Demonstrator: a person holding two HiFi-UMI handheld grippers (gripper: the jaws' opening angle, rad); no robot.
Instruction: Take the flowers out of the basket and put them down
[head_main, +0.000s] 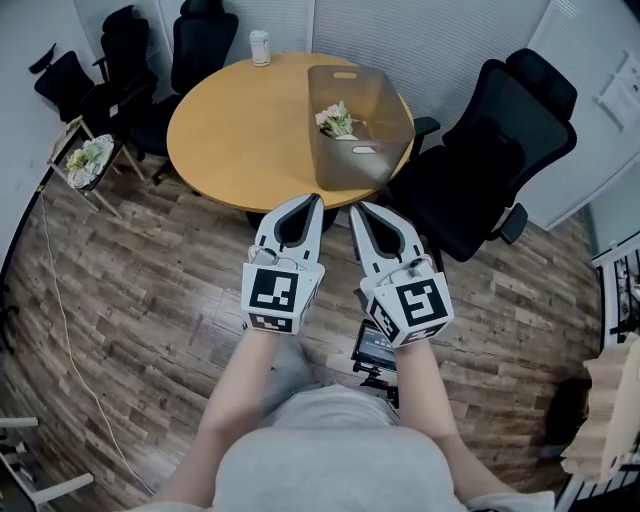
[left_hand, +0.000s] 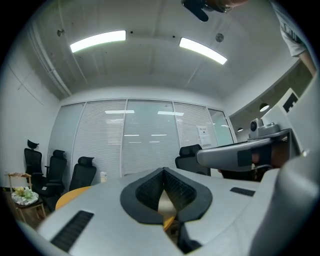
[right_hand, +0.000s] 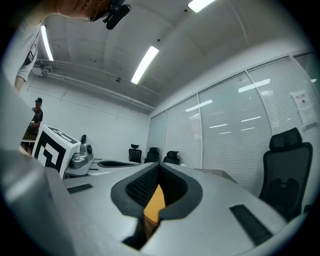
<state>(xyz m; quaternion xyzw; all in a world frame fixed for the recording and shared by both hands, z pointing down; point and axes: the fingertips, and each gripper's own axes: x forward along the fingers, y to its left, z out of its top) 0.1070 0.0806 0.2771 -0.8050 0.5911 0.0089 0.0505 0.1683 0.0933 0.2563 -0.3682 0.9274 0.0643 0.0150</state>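
A small bunch of pale pink and white flowers lies inside a translucent brown basket on the right part of a round wooden table. Both grippers hover side by side over the floor, just short of the table's near edge and pointing toward it. My left gripper is shut with nothing between its jaws, and in its own view the left gripper shows its pads meeting. My right gripper is likewise shut and empty; its own view shows the right gripper with its tips together.
Black office chairs stand to the right of the table and behind it at the far left. A white cup sits at the table's far edge. A small stand with more flowers is at the left. A dark device lies on the wooden floor by my feet.
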